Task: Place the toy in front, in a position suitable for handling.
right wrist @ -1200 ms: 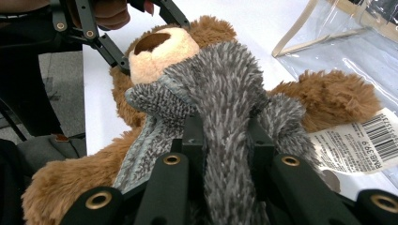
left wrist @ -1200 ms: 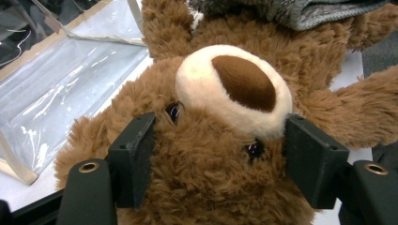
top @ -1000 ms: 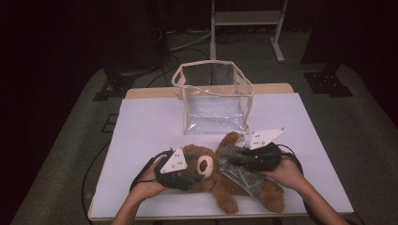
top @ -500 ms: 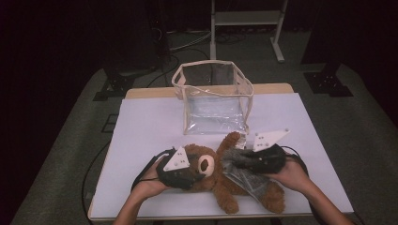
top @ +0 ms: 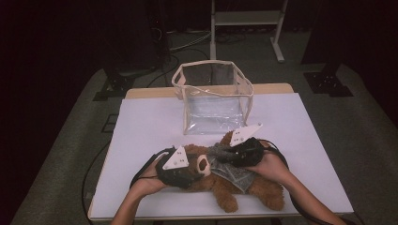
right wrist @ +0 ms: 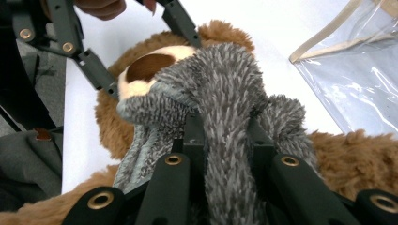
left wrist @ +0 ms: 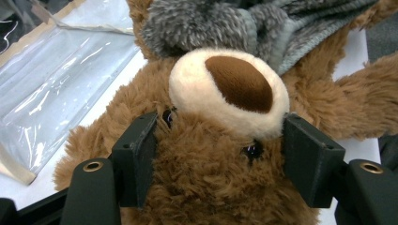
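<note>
Centrally on the white counter [top: 141, 122]: a brown teddy bear [top: 225, 185] lying on its back, just in front of a clear plastic bag [top: 213, 96] standing open. Left gripper [left wrist: 216, 140] set around the bear's head, fingers [left wrist: 136, 154] pressing the fur at both sides of the muzzle. Right gripper [right wrist: 225, 136] over the bear's chest, fingers clenched on a fold of the grey scarf [right wrist: 220, 89]. Both hands [top: 272, 164] near the counter's front edge.
</note>
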Demonstrator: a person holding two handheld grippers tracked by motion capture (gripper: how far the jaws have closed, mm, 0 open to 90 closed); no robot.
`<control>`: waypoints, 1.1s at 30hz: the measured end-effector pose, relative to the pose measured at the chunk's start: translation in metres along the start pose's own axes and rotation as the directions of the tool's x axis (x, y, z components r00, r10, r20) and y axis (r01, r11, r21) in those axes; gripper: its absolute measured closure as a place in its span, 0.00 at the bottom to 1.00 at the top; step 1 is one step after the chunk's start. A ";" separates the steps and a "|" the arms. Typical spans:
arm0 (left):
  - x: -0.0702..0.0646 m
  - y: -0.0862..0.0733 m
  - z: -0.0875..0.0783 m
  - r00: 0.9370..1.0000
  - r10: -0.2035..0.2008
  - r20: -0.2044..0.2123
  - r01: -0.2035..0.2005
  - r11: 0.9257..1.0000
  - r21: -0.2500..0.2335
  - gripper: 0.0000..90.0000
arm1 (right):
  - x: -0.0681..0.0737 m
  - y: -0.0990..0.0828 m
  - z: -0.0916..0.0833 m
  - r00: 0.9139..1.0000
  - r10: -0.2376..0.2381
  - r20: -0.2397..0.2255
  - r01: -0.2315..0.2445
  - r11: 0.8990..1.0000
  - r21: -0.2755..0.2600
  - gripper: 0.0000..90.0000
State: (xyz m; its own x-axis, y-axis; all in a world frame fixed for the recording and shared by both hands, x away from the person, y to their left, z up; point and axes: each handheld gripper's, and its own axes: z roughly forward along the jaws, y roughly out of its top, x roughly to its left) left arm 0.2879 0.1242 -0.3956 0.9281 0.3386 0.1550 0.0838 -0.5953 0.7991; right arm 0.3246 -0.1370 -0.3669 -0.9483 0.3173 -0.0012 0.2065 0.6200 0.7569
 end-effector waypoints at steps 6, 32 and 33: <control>0.000 0.000 0.000 1.000 -0.004 0.005 0.004 1.000 -0.013 0.37 | -0.015 -0.013 -0.020 0.998 0.047 0.032 -0.046 0.999 -0.026 0.83; -0.004 0.000 -0.003 0.998 0.051 0.022 -0.051 0.999 0.008 0.37 | -0.029 -0.001 -0.003 0.999 0.036 0.023 -0.037 0.999 0.016 0.83; -0.004 0.000 -0.003 0.998 0.050 0.022 -0.051 0.999 0.007 0.37 | -0.030 -0.003 -0.005 0.999 0.041 0.026 -0.041 0.999 0.016 0.83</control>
State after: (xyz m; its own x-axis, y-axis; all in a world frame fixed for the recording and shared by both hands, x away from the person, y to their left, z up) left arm 0.2834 0.1255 -0.3946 0.9387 0.2924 0.1825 0.0394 -0.6171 0.7859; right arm 0.3513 -0.1522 -0.3655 -0.9324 0.3613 0.0126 0.2496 0.6180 0.7455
